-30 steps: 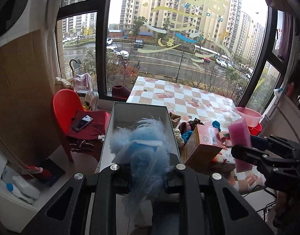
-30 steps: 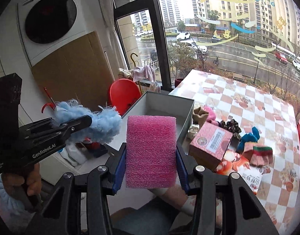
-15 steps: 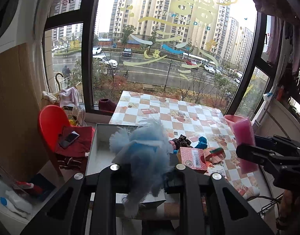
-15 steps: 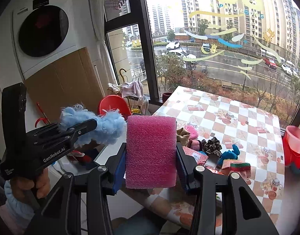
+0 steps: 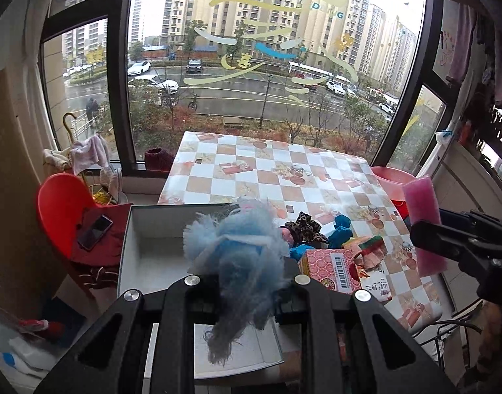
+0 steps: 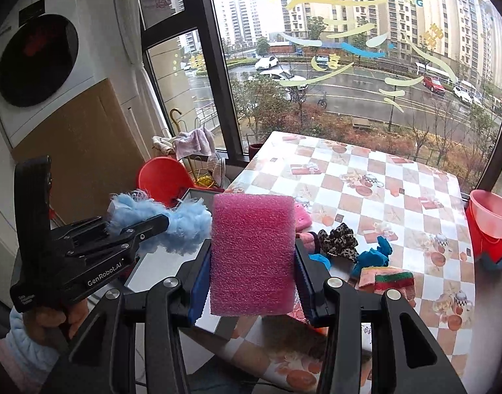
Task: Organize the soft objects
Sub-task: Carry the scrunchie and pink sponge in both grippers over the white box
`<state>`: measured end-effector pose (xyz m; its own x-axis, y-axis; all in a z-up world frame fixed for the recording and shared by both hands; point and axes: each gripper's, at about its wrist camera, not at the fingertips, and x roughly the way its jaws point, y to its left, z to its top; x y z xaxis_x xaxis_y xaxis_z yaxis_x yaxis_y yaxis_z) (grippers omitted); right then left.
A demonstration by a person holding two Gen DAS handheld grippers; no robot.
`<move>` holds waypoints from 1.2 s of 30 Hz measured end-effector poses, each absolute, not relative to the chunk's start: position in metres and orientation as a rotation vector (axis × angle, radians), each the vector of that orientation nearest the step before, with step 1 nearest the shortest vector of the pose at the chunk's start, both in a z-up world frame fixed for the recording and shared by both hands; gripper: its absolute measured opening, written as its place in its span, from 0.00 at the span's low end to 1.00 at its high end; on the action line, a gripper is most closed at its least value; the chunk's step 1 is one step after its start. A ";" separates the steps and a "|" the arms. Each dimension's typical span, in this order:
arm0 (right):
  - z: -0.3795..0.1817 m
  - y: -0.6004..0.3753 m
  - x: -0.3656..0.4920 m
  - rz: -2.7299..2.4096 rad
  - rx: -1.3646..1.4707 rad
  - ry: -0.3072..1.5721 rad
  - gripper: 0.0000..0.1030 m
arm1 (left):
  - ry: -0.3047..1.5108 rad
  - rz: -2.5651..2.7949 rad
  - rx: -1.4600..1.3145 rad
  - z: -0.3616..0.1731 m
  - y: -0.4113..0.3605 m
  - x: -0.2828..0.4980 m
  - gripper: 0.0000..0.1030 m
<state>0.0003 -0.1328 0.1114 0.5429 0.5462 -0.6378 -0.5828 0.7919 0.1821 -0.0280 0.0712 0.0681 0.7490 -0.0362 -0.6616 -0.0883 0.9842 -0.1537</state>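
While your right gripper (image 6: 252,290) pinched the pink sponge (image 6: 252,256) between its blue pads (image 6: 198,290), the block stood upright and barely dented, so you could judge it light, springy and rough enough not to slip. You had it by the lower part of its two long sides, which looked like the sound place: the flat faces gave the pads full contact, and a harder squeeze would only have bowed it.

Your left gripper (image 5: 246,287) was clamped narrow on the blue fluffy toy (image 5: 238,249), whose pile spilled out above and below the jaws. That thing was almost weightless and limp, with loose fibres that could slide or pull free, so the hold seemed to want the dense middle rather than a tuft.

Both pieces hung in the air near the front edge of the counter (image 5: 251,167). Just beyond the toy lay the open white box (image 5: 152,226), its floor bare where it showed. Further right on the counter sat a leopard scrunchie (image 5: 305,225), blue cloth pieces (image 5: 341,226), a striped folded cloth (image 5: 370,244) and a pink carton (image 5: 329,267).
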 end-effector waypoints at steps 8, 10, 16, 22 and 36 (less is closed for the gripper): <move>0.105 -0.127 0.011 0.634 -0.034 0.762 0.46 | 0.719 -0.027 -0.191 0.070 0.080 -0.020 0.23; 0.108 -0.118 0.009 0.655 -0.040 0.744 0.46 | 0.719 -0.014 -0.214 0.072 0.092 -0.026 0.23; 0.113 -0.087 -0.004 0.719 -0.065 0.695 0.46 | 0.650 0.107 -0.227 0.090 0.136 -0.059 0.23; 0.118 -0.073 -0.034 0.744 -0.101 0.679 0.46 | 0.649 0.145 -0.225 0.084 0.149 -0.089 0.23; 0.085 -0.057 -0.049 0.851 -0.069 0.761 0.46 | 0.742 0.167 -0.244 0.051 0.125 -0.102 0.23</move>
<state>-0.0486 -0.0571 0.0848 0.4164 0.6535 -0.6321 -0.7004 0.6738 0.2354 -0.1021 0.1249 0.0512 0.7258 0.0643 -0.6849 -0.2358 0.9586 -0.1599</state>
